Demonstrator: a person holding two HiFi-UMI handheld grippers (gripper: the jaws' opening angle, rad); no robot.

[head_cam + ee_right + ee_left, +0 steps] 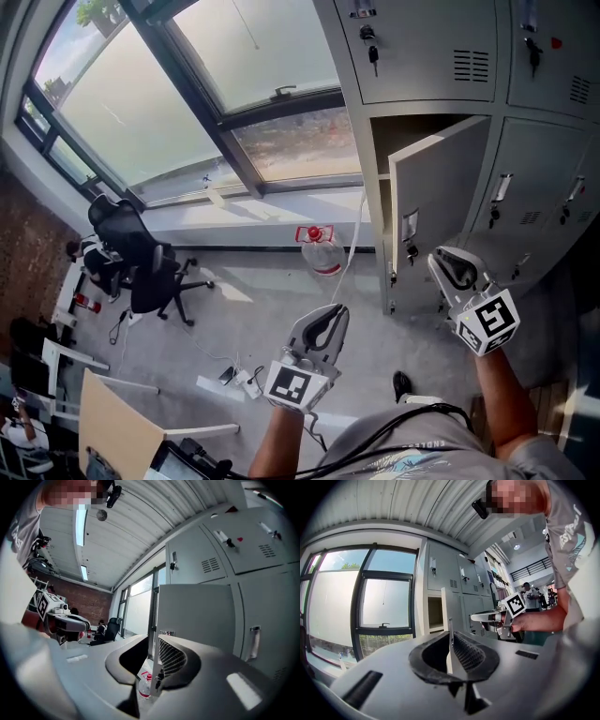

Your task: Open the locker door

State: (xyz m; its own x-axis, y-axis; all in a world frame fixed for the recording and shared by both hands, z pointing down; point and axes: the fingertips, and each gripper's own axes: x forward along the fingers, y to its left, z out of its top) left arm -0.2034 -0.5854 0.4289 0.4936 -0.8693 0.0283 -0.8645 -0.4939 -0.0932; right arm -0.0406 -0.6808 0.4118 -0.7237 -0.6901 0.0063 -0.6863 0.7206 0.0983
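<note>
The grey locker door (436, 202) stands swung out from its dark compartment (412, 131), and keys (410, 249) hang from its lock. My right gripper (439, 257) hovers just in front of the door's lower part, shut and holding nothing. Lower and to the left, my left gripper (339, 311) is over the floor, also shut and empty. The left gripper view looks past its jaws (450, 637) at the door (451, 613) and at the right gripper (487, 617). In the right gripper view the door (197, 616) fills the space beyond the jaws (153, 641).
Shut lockers with handles (500, 197) stand to the right of the open one. A large water bottle (322, 251) sits on the floor by the locker's left side. A black office chair (141, 258), a power strip (246, 380) and a wooden board (112, 422) lie further left.
</note>
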